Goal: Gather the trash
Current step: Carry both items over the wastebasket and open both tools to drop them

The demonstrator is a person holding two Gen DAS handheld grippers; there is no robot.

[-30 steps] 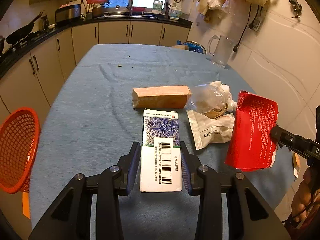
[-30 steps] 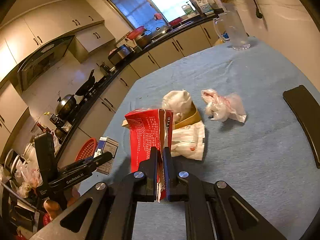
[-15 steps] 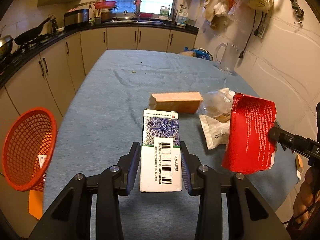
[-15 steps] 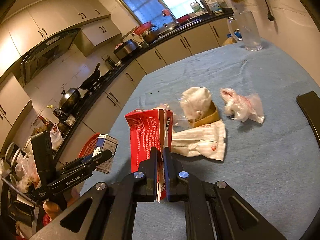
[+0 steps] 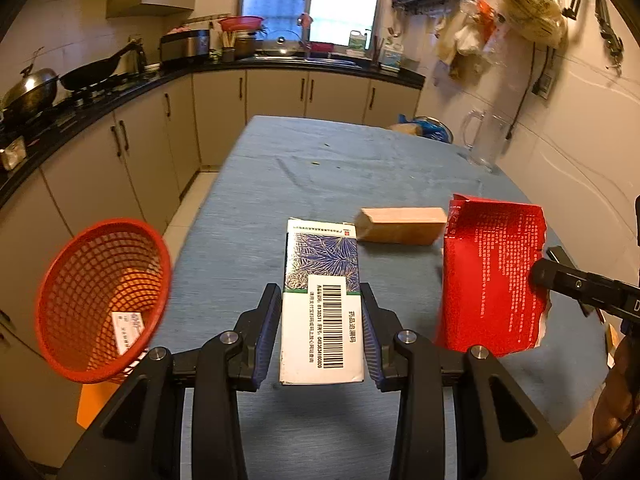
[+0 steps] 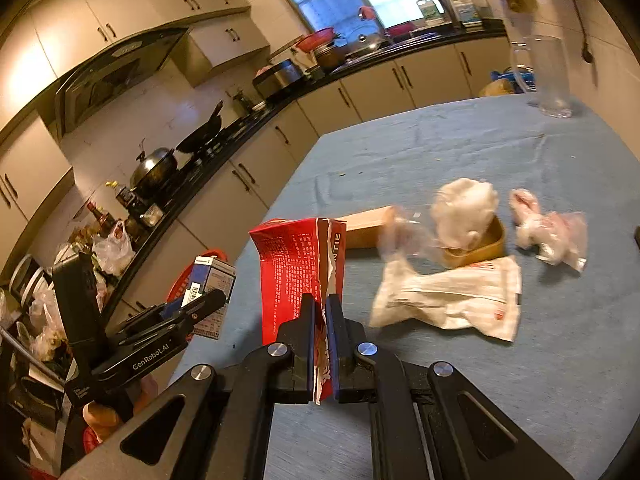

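My left gripper [image 5: 321,322] clamps a white medicine box [image 5: 321,304] with a blue leaf pattern and a barcode, my pads pressing its two long sides, and I hold it in the air above the near edge of the tabletop [image 5: 320,172]. My right gripper [image 6: 320,344] is pinched tight on the torn edge of a flattened red carton [image 6: 298,268], which stands upright above the near left part of the tabletop. A red mesh basket [image 5: 100,300] sits off the left edge, below the tabletop, with a small box inside. On the blue cloth lie a brown box [image 5: 402,219] near the middle and, toward the right edge, a white wrapper [image 6: 448,294], a tan bowl [image 6: 480,246] holding crumpled paper, and a clear plastic bag [image 6: 550,232].
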